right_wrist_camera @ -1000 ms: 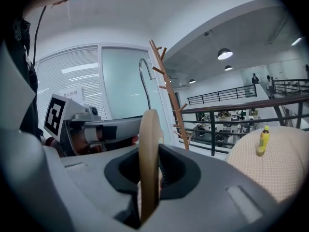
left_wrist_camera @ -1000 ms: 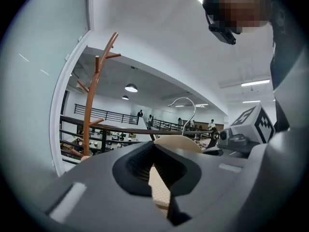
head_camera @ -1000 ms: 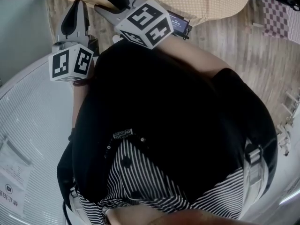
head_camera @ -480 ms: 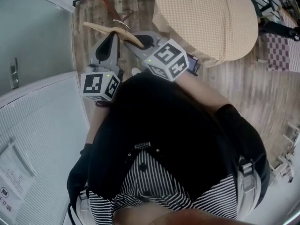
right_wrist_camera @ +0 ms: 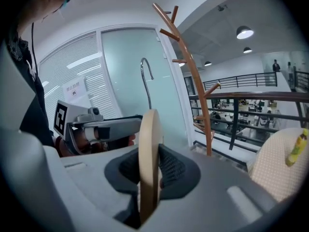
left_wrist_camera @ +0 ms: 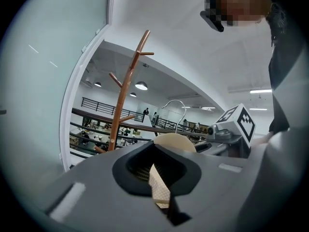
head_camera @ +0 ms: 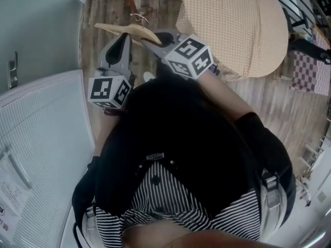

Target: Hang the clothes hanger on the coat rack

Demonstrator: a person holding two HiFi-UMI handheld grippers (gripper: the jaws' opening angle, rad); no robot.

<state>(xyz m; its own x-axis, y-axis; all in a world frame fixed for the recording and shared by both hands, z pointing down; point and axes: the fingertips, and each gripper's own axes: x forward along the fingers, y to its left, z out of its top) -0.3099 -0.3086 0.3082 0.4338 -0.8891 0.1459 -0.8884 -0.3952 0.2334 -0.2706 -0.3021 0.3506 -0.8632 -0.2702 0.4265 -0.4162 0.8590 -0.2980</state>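
Holding the wooden clothes hanger [head_camera: 129, 31] two-handed, in the air and short of the coat rack [right_wrist_camera: 190, 76]; it touches no peg.

Left gripper [left_wrist_camera: 158, 170]: jaws clenched on one arm of the hanger. Right gripper [right_wrist_camera: 149, 170]: jaws clamped across the other arm, with the wood edge-on between the pads. The metal hook [right_wrist_camera: 145, 79] stands up between the two grips, free of both.

Judgement: the step in hand is the approach. The hanging itself is not yet done.

Notes for doing it well:
- Choose one peg before closing in. The pegs slant upward off the pole, and a mid-height one on the near side looks easiest to reach.
- Keep the hanger level and both grips firm, so the hook cannot roll.
- Turn the hook's open side toward the peg, raise it above the peg tip, pass it over, then lower until the wire bears on the wood.
- Loosen the jaws only once the hook carries the weight, one side first and then the other.
- Risk: the rack looks slim, so a sideways shove could rock it.
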